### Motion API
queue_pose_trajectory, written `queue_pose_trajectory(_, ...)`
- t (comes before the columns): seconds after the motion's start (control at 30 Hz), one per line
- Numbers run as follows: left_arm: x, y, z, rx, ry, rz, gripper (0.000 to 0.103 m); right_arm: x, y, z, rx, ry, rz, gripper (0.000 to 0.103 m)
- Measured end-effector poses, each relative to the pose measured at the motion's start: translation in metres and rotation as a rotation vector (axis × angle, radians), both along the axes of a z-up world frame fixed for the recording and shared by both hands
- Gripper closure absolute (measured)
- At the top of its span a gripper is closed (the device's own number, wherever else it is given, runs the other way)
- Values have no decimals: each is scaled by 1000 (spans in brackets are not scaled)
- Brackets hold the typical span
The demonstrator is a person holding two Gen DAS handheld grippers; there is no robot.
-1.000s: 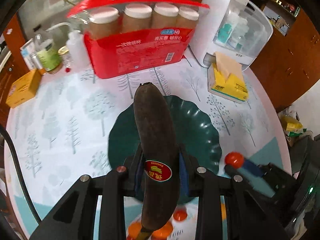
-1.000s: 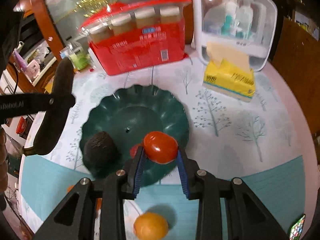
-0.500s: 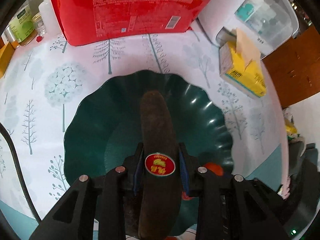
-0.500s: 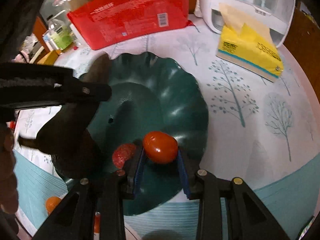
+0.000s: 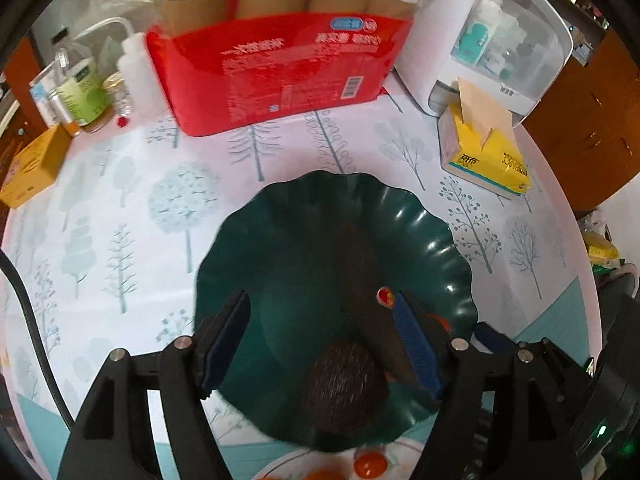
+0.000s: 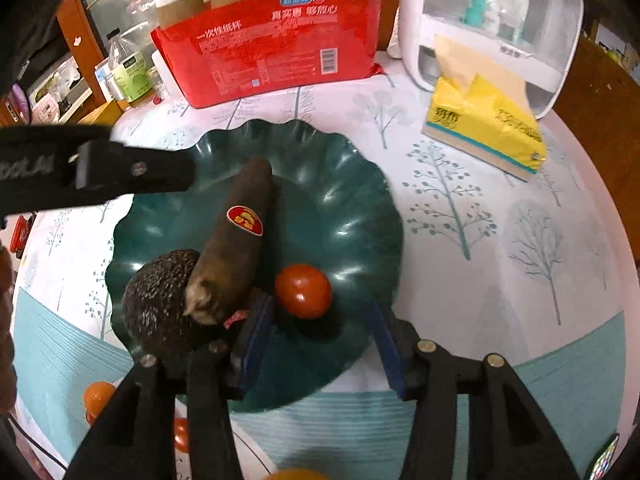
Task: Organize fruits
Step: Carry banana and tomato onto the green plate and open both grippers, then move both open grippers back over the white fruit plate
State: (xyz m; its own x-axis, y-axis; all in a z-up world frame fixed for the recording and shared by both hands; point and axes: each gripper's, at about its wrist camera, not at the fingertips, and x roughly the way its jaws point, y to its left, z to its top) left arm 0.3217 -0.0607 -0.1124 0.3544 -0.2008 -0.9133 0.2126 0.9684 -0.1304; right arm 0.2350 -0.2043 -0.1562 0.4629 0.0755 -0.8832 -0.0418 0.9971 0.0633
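Note:
A dark green scalloped plate (image 5: 436, 240) (image 6: 360, 184) holds a dark overripe banana (image 6: 240, 232) with a red sticker, leaning on a dark avocado (image 6: 160, 300) (image 5: 344, 384), and a red tomato (image 6: 303, 290). In the left wrist view the banana (image 5: 360, 276) lies by the right finger. My left gripper (image 5: 320, 340) is open and empty above the plate. My right gripper (image 6: 316, 340) is open, the tomato lying free just ahead of its jaws.
A red pack of paper cups (image 5: 276, 60), a white dispenser (image 5: 492, 32) and a yellow tissue pack (image 5: 484, 156) stand behind the plate. Bottles (image 5: 76, 88) and a yellow box (image 5: 28, 168) are at far left. Small orange fruits (image 6: 98, 396) lie near the table's front.
Both grippers have opened. The banana has dropped from the left gripper onto the plate against the avocado. The tomato has left the right gripper and lies on the plate.

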Motion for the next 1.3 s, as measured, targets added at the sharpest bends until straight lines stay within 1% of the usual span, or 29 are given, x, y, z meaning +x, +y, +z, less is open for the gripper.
queue_pose_trajectory(0.13,-20,15,15,25,-23,10,30,-15,-1,14,10,-22,7,53)
queue_pose_trajectory(0.27,-44,29,29,57,-53,16,27,-29,2,30,7,-48,28,53)
queue_pose_trajectory(0.43,-75,40,43,76,-77,21,27,-50,10,50,7,-72,46,53)
queue_pose_trajectory(0.57,-97,44,54,73,-90,27,26,-68,18,66,9,-84,61,53)
queue_pose_trajectory(0.67,-115,47,66,54,-100,38,25,-81,21,79,8,-98,70,53)
queue_pose_trajectory(0.87,-150,53,92,16,-145,63,21,-108,20,106,32,-125,55,53)
queue_pose_trajectory(1.0,-170,54,102,15,-166,75,20,-126,18,120,37,-147,57,53)
queue_pose_trajectory(1.13,-189,54,107,25,-186,91,20,-140,14,127,42,-158,65,53)
queue_pose_trajectory(1.3,-209,52,106,50,-203,124,20,-150,7,126,42,-157,88,53)
